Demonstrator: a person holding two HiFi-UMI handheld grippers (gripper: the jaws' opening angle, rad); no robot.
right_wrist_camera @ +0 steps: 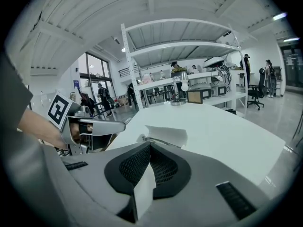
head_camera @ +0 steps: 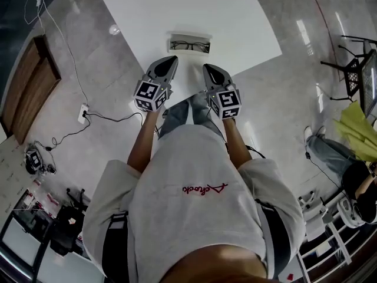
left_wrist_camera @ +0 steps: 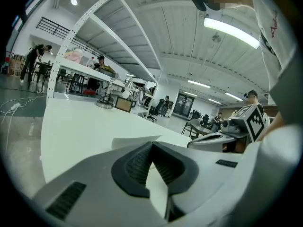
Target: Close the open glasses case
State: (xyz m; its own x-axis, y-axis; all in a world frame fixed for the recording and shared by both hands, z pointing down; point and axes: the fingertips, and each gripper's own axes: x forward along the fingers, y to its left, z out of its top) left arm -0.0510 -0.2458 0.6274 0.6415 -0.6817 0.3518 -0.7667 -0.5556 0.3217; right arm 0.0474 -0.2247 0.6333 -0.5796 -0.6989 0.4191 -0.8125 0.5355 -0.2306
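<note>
Case (head_camera: 189, 43): laid open on the table (head_camera: 247, 22) near the front edge, where both tools can reach it; glasses (head_camera: 189, 46) are seen inside, so only the lid is left to be folded down
Left gripper (head_camera: 171, 60): held low, just short of the case on its left; the jaws are pressed together with nothing between them, judged to serve as a blunt pushing tip
Right gripper (head_camera: 208, 69): held likewise on the right, jaws together and empty
Pairing: one tip is set at each side of the case, probably so the base can be steadied while the lid is tipped
Stage: closing not yet begun; the case is touched by neither tip
Risk: the light case may be slid across the smooth top if pushed unsupported
</note>
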